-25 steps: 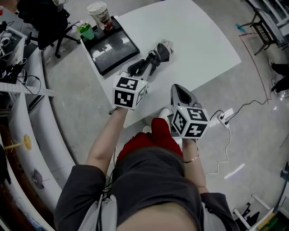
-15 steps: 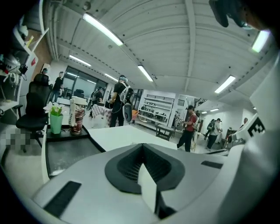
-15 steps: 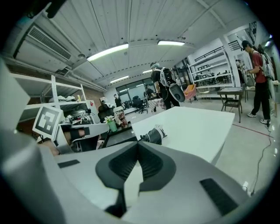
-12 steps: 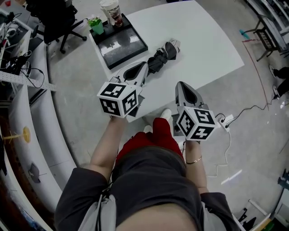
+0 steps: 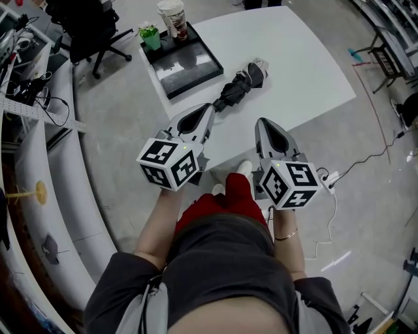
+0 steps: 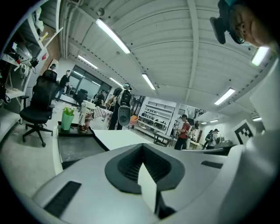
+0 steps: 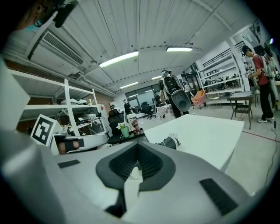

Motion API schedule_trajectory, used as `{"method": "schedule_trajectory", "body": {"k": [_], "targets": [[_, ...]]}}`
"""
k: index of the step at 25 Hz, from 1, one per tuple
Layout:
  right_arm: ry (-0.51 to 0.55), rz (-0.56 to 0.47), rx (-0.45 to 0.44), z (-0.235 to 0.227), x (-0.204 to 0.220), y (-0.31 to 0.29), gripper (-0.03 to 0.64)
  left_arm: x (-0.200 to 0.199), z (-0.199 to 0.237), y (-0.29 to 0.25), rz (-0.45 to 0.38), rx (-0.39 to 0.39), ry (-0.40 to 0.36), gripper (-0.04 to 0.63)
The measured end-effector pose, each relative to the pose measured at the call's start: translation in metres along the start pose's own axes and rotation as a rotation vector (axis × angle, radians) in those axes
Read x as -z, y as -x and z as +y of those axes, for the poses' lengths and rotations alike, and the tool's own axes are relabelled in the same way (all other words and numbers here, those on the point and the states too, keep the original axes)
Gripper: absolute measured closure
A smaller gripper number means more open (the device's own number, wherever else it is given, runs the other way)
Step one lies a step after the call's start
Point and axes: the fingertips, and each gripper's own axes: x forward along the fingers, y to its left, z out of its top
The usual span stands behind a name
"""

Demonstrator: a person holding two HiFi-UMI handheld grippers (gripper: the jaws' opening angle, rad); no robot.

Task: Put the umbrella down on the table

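Note:
The folded black umbrella (image 5: 239, 87) with its pale strap end lies on the white table (image 5: 294, 59), touched by neither gripper. My left gripper (image 5: 208, 108) is held above the table's near edge, its tip just short of the umbrella's near end, jaws shut and empty. My right gripper (image 5: 263, 123) hovers beside it to the right, over the near edge, jaws also together with nothing in them. In the right gripper view the umbrella (image 7: 169, 141) rests ahead on the table beyond the closed jaws (image 7: 138, 146). The left gripper view shows shut jaws (image 6: 142, 146); the umbrella is hidden there.
A black tray (image 5: 186, 62) sits at the table's far left corner with a paper cup (image 5: 172, 15) and a green cup (image 5: 151, 36) on it. A black office chair (image 5: 91, 26) stands to the left. A power strip and cable (image 5: 328, 176) lie on the floor at right.
The left gripper let go of the umbrella, shut its jaws and drew back toward me, rising. The right gripper also rose a little. The umbrella stays lying on the table.

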Motion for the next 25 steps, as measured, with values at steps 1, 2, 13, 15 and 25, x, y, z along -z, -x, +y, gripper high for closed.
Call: {"method": "schedule_trajectory", "body": {"k": [1,2,13,15,25], "targets": [[0.006,-0.005,-0.008,0.004,-0.001,0.001,0.598,0.0,-0.001,0.004,-0.001,-0.005,-0.009,0.583],[0.011,-0.01,-0.015,0.008,-0.002,0.002,0.598,0.0,-0.002,0.007,-0.001,-0.009,-0.023,0.583],[0.05,-0.06,-0.048,0.03,-0.011,0.017,0.598,-0.003,-0.018,0.036,-0.025,-0.023,-0.081,0.583],[0.052,-0.073,-0.049,0.032,-0.014,0.02,0.598,-0.004,-0.019,0.041,-0.03,-0.028,-0.083,0.583],[0.075,-0.153,-0.052,0.044,-0.036,0.042,0.598,-0.019,-0.019,0.071,-0.083,-0.071,-0.112,0.583]]}}
